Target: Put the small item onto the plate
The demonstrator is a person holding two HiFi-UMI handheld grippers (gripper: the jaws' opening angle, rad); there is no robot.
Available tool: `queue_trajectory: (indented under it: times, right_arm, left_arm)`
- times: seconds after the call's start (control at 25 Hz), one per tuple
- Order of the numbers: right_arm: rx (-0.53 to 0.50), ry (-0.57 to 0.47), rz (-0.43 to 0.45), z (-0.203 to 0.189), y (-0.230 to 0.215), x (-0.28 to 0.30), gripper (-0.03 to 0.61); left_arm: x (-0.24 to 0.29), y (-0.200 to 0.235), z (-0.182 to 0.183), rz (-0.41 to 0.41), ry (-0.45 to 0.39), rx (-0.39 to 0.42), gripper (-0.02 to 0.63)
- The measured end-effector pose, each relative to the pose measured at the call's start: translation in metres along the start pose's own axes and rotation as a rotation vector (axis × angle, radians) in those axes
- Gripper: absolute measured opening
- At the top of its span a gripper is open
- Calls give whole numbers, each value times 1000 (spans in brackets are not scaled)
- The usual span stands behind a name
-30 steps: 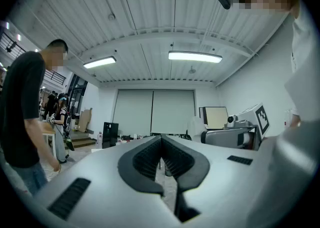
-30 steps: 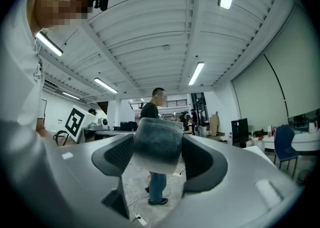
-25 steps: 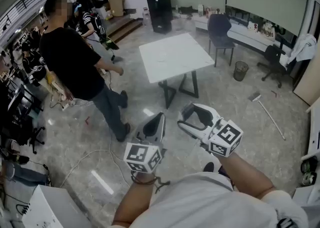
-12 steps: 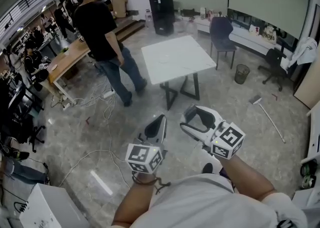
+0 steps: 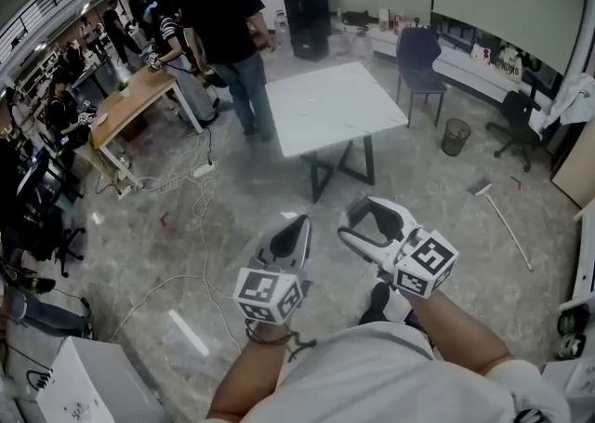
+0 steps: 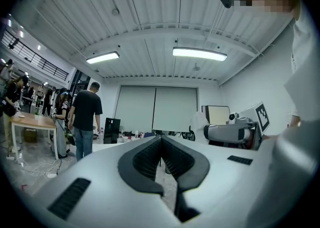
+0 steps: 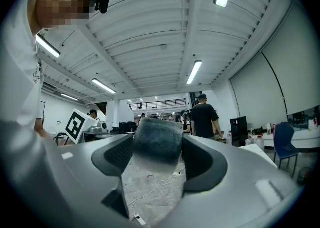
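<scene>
In the right gripper view, my right gripper [image 7: 159,144] is shut on a small dark grey item [image 7: 157,139] that spans the gap between its two jaws near the tips. In the head view this right gripper [image 5: 348,219] is held at waist height above the floor, and the item is hard to make out there. My left gripper [image 5: 298,223] hangs beside it on the left; in its own view the left gripper [image 6: 161,141] is shut with nothing between the pads. A white table [image 5: 335,105] stands ahead of both. I cannot make out a plate on it.
A person in black [image 5: 223,12] stands beyond the table's left corner, near a wooden desk [image 5: 130,100]. Cables [image 5: 186,189] trail over the marble floor on the left. A blue chair [image 5: 416,59], a bin [image 5: 456,136] and a broom [image 5: 502,212] are on the right.
The person in black has walked from the left foreground to the far side of the table. Both grippers keep the same pose and the table sits slightly nearer.
</scene>
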State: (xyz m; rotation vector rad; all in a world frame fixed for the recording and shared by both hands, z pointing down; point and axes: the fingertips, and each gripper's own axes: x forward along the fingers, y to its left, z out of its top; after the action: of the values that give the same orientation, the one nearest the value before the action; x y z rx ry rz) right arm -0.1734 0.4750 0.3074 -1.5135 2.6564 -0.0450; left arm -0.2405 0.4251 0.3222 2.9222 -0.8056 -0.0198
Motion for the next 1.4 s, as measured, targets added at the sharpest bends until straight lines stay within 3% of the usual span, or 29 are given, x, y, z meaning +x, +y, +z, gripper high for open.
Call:
queue_trajectory:
  times: [0.24, 0.76, 1.08, 1.4]
  right_arm:
    - [16, -4, 16, -3, -64, 17, 296]
    - [31, 6, 101, 6, -261, 53, 296]
    - [44, 26, 135, 1, -334, 78, 296]
    - [48, 50, 107, -3, -382, 138, 296]
  left_arm:
    - [61, 18, -6, 20, 17, -6, 6]
    - [254, 52, -11, 88, 24, -29, 6]
    - [319, 81, -18, 119, 35, -48, 6]
    - [372, 147, -16, 95, 44, -75, 6]
